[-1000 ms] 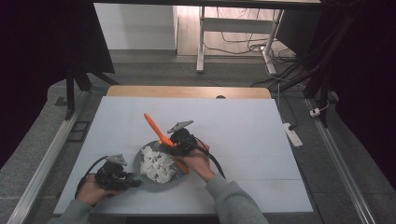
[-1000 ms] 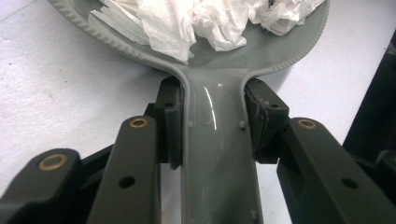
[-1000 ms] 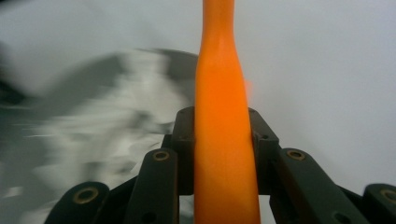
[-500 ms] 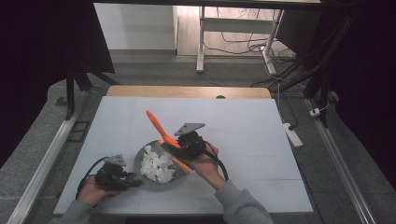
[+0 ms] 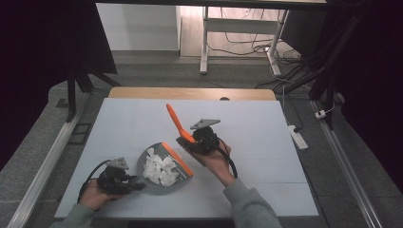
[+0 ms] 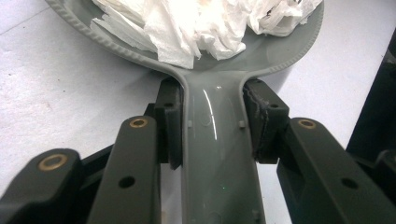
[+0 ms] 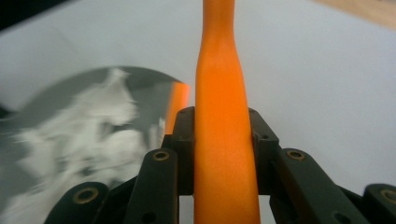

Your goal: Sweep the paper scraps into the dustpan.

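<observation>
Grey plastic dustpan [image 5: 159,178], loaded with crumpled white tissue [image 5: 159,168], is pinched by its handle in the left gripper [image 5: 135,184] at 7 o'clock on the tabletop [image 5: 266,142]. Orange brush [image 5: 178,124] is clamped in the right gripper [image 5: 187,142], long axis toward 11 o'clock, just beside the pan's 2 o'clock rim.

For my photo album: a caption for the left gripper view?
Left gripper clamps the grey dustpan handle; crumpled white tissue fills its pan.
</observation>
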The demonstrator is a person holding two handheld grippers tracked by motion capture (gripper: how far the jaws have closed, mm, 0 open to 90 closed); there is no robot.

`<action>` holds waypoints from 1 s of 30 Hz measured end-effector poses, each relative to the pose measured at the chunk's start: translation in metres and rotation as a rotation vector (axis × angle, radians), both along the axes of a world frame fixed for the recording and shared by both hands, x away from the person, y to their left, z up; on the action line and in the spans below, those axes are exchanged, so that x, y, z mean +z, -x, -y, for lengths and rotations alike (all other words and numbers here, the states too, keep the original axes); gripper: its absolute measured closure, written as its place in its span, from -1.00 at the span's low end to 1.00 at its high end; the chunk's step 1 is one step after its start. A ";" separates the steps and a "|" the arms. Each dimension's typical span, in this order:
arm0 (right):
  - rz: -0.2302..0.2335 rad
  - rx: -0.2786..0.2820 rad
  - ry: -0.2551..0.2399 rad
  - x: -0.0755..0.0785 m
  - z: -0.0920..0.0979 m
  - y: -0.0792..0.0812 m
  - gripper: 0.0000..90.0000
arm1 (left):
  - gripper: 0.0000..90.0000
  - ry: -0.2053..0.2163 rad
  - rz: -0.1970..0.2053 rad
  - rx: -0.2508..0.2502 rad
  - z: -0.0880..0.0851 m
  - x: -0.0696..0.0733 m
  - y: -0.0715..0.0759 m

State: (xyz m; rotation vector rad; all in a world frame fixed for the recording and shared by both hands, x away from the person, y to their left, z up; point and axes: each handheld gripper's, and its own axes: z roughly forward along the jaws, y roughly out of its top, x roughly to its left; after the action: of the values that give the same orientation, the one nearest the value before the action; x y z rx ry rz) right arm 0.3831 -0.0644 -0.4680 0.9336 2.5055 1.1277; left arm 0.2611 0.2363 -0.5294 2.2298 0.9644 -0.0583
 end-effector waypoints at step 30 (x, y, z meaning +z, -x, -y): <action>0.015 0.094 -0.117 0.021 -0.001 0.030 0.56 | 0.36 0.014 0.039 0.027 -0.002 0.002 0.003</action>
State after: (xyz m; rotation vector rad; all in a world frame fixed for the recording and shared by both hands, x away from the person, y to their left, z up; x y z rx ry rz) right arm 0.3530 -0.0635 -0.4472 0.8403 2.5183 1.3174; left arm 0.2579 0.2386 -0.5272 2.1963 0.9705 -0.0095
